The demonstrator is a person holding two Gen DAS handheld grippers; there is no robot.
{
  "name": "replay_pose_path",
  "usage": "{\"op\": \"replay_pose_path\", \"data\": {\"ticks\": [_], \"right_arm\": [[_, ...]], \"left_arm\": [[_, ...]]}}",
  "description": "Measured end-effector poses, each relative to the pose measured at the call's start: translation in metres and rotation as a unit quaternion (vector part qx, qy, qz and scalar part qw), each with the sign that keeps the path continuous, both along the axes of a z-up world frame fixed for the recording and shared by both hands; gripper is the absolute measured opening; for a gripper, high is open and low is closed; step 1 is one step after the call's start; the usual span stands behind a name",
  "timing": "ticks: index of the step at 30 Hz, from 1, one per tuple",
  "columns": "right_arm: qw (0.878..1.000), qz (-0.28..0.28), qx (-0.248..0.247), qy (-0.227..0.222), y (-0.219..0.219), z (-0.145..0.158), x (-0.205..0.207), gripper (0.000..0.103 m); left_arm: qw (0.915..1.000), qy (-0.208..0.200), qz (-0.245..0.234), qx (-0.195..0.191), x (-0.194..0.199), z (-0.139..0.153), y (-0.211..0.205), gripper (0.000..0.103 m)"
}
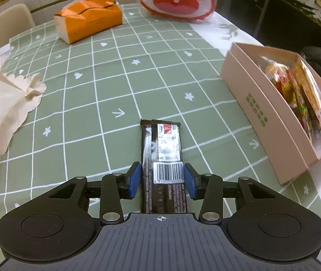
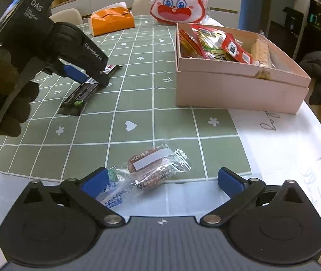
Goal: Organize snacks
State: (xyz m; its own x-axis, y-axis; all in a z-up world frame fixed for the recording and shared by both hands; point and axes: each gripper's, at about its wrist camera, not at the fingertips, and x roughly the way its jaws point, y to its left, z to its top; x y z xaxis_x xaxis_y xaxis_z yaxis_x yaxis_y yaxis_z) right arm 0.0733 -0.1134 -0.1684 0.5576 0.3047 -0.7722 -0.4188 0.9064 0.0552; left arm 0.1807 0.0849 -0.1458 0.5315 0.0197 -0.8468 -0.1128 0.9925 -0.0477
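Grippers (image 1: 162, 178) (image 2: 162, 180) angled steeply tableward — jaws apart.

Even, soft indoor light fell across the green checked tablecloth (image 1: 124, 85), casting only faint shadows beneath the left gripper (image 1: 162, 178) and the right gripper (image 2: 162, 179). Both fisheye views bent the grid lines into curves toward the edges. Glare flashed off the clear snack wrapper (image 2: 153, 169) lying between the right claw's fingers. The room beyond the table, far ahead of the claws, sat dim, grainy and slightly soft.
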Motion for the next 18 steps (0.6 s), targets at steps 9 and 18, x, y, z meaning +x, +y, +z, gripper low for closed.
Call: {"op": "replay_pose_path", "data": {"ticks": [9,18], "right_arm": [[0.997,0.069,-0.003,0.029,-0.01,0.005,0.004,0.1],[0.994,0.086,-0.063,-0.036,-0.035,0.015,-0.007,0.093]], "left_arm": [[0.9978,0.026,-0.045,-0.041,-0.052,0.005,-0.021,0.046],[0.9926,0.065,-0.018,-0.101,-0.102,0.008,-0.035,0.044]]}}
